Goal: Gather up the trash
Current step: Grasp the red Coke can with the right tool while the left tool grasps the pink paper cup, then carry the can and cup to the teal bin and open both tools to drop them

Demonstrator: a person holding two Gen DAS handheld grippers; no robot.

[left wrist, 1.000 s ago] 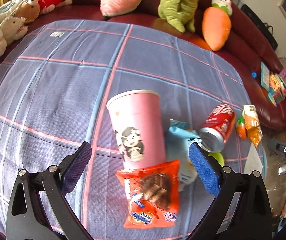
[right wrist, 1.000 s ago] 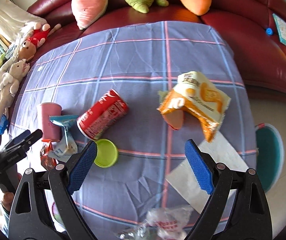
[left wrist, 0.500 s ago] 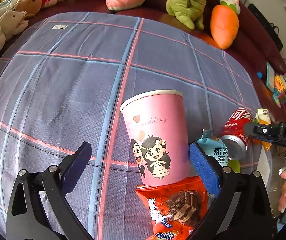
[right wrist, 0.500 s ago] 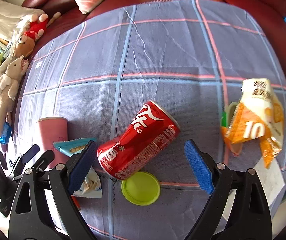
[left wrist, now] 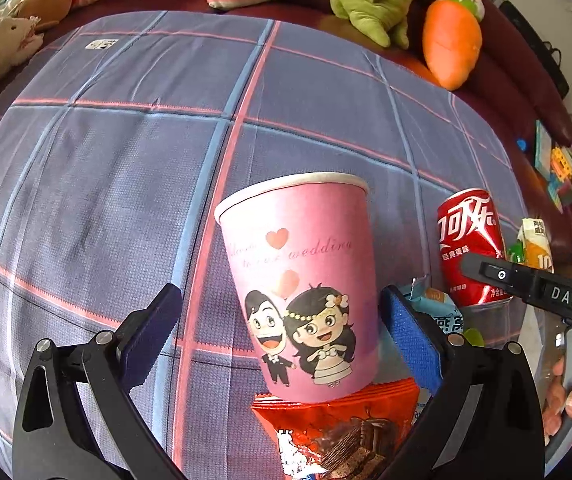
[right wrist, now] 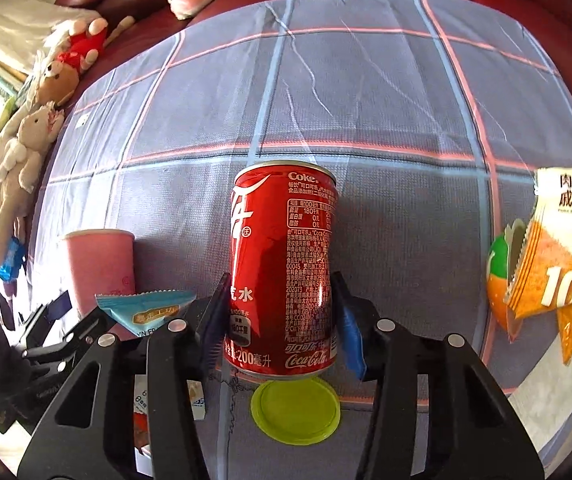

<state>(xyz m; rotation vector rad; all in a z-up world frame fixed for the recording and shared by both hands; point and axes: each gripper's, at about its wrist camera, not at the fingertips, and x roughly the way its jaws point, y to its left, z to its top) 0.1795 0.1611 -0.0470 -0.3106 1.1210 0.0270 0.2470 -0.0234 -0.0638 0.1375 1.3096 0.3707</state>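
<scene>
The right hand-held gripper (right wrist: 280, 320) has just been closing, and the red cola can (right wrist: 282, 272) is between its jaws. Both blue pads now press on the sides of the can, near its lower half, so the can is grasped. The can lies on the checked cloth (right wrist: 365, 100) that covers the table, with its top end pointing away from the camera. Just under the near end of the can lies a round green lid (right wrist: 295, 410), flat on the cloth. To the right, well apart from the jaws, is an orange and white snack bag (right wrist: 557, 264).

The left hand-held gripper (left wrist: 282, 330) is released, with its jaws wide apart. The pink paper cup (left wrist: 305, 280) is between them, closer to the right pad, which looks to be just beside the cup wall; the left pad is clearly away from it. The near end of the cup rests on a red biscuit wrapper (left wrist: 337, 436). A light blue packet (left wrist: 437, 308) sits behind the right finger, between the cup and the can.
</scene>
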